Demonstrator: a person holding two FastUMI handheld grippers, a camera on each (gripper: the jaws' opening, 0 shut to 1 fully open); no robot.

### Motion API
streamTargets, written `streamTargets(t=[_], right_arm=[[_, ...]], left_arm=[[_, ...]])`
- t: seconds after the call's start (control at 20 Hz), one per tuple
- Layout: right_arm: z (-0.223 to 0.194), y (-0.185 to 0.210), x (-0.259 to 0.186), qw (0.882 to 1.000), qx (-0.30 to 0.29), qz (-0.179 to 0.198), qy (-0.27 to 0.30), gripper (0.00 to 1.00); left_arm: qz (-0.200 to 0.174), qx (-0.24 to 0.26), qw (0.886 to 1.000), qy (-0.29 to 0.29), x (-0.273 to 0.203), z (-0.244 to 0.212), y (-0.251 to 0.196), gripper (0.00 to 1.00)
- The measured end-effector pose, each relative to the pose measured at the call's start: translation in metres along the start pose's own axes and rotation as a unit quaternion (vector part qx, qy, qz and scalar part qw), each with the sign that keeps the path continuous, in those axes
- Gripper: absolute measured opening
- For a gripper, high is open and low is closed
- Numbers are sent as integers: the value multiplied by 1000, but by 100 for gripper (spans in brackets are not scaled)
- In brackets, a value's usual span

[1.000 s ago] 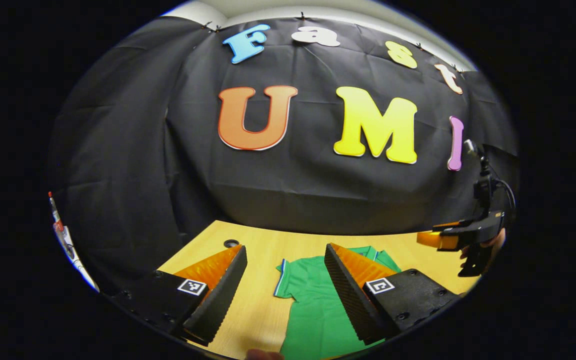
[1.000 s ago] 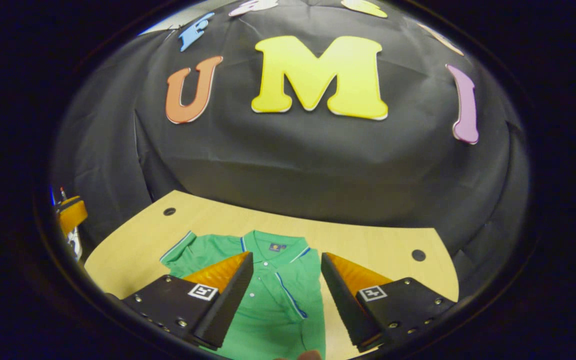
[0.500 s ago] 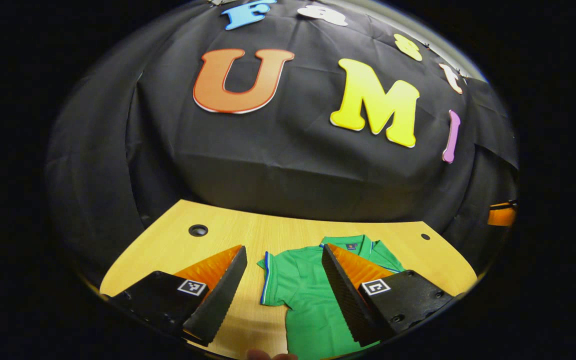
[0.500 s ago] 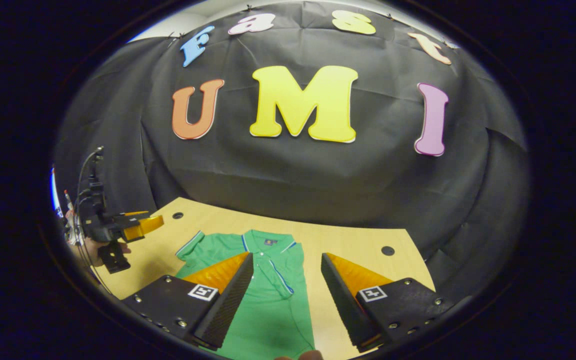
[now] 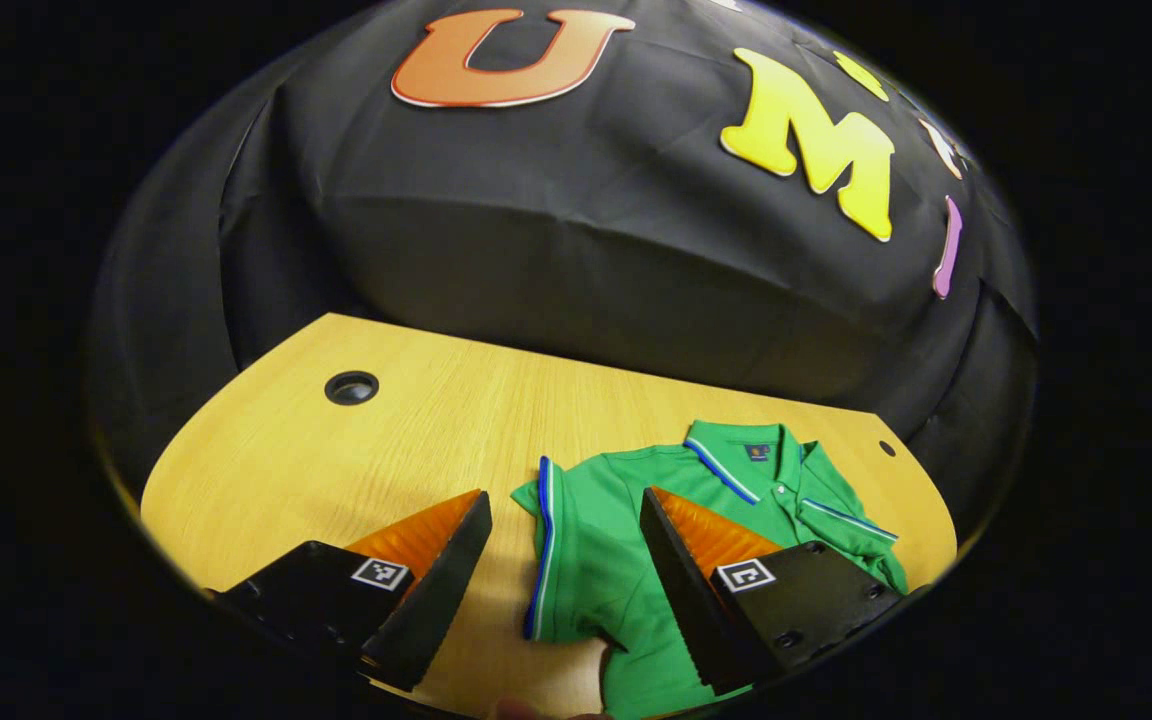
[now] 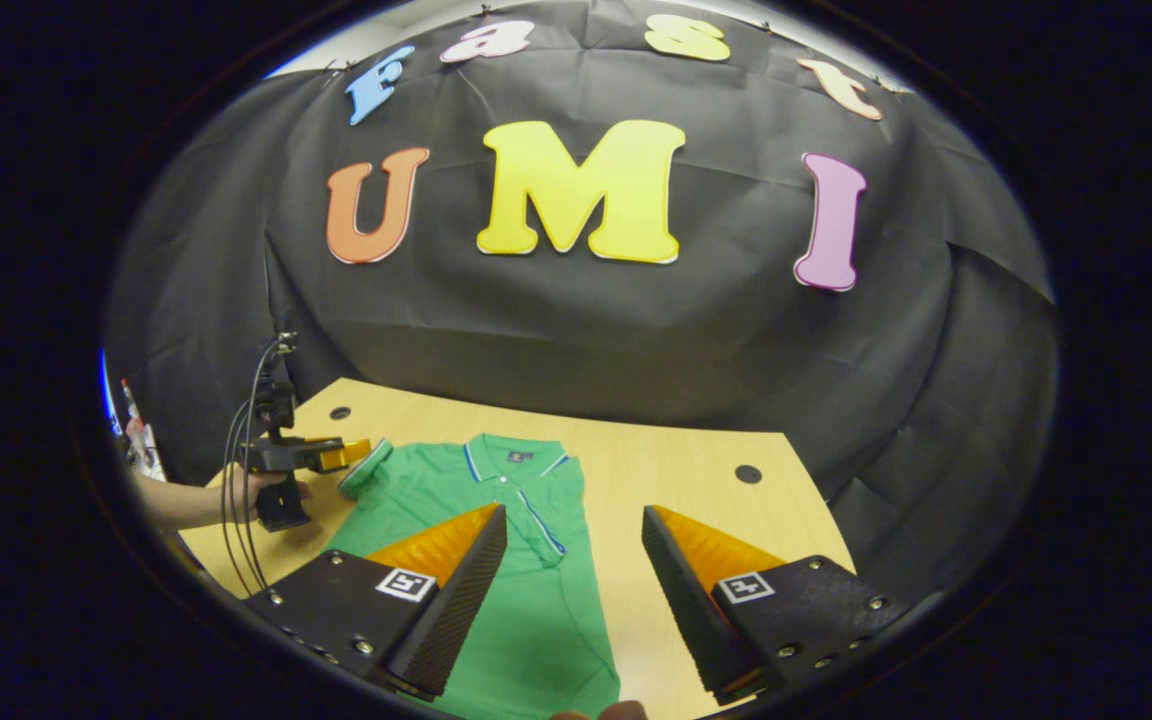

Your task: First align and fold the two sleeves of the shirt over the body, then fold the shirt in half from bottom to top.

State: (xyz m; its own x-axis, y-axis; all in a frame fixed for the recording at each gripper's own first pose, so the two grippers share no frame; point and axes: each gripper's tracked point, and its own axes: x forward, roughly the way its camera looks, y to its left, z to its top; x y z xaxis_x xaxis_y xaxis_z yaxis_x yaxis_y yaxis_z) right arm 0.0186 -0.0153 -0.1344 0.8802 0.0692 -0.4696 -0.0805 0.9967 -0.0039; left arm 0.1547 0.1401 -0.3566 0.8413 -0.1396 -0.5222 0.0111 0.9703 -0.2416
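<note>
Green shirt (image 5: 616, 560), flat on worktop (image 5: 336, 460), right sleeve folded over. Left hand-held gripper (image 5: 564, 560): released, sleeve at 12 o'clock. Right hand-held gripper (image 6: 574, 575): released.

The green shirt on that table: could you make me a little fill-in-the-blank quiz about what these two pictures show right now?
1. The polo shirt lying on the wooden table is coloured ____.
2. The right sleeve already lies folded over the body, while the left sleeve is still spread ____.
3. The left gripper, with the left sleeve's striped cuff between its fingers, has its jaws ____.
4. The right gripper hangs above the shirt's ____ edge with its jaws apart.

Missing words: green; out; open; right
</note>
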Motion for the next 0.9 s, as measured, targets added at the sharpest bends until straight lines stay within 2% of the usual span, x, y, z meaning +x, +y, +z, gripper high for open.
streamTargets(t=[0.3, 0.55, 0.65, 0.75, 0.8, 0.85, 0.9], right_arm=[[-17, -7, 2, 999, 27, -14, 21, 87], [-18, -8, 2, 999, 26, -18, 21, 87], [-21, -10, 3, 999, 31, -21, 23, 87], [-26, -13, 3, 999, 40, -24, 28, 87], [-26, -14, 3, 998, 44, -26, 28, 87], [-28, -17, 2, 998, 47, -30, 27, 87], [-29, -18, 2, 998, 49, -32, 26, 87]], left_arm=[[-10, 13, 1000, 16, 28, -10, 1, 90], [-22, 31, 999, 32, 42, -18, -6, 86], [-21, 31, 998, 47, 43, -26, -8, 80], [-19, 33, 998, 42, 46, -22, -5, 59], [-13, 33, 998, 47, 44, -25, -2, 60], [-7, 35, 998, 46, 45, -24, 2, 52], [1, 36, 998, 48, 44, -25, 5, 33]])
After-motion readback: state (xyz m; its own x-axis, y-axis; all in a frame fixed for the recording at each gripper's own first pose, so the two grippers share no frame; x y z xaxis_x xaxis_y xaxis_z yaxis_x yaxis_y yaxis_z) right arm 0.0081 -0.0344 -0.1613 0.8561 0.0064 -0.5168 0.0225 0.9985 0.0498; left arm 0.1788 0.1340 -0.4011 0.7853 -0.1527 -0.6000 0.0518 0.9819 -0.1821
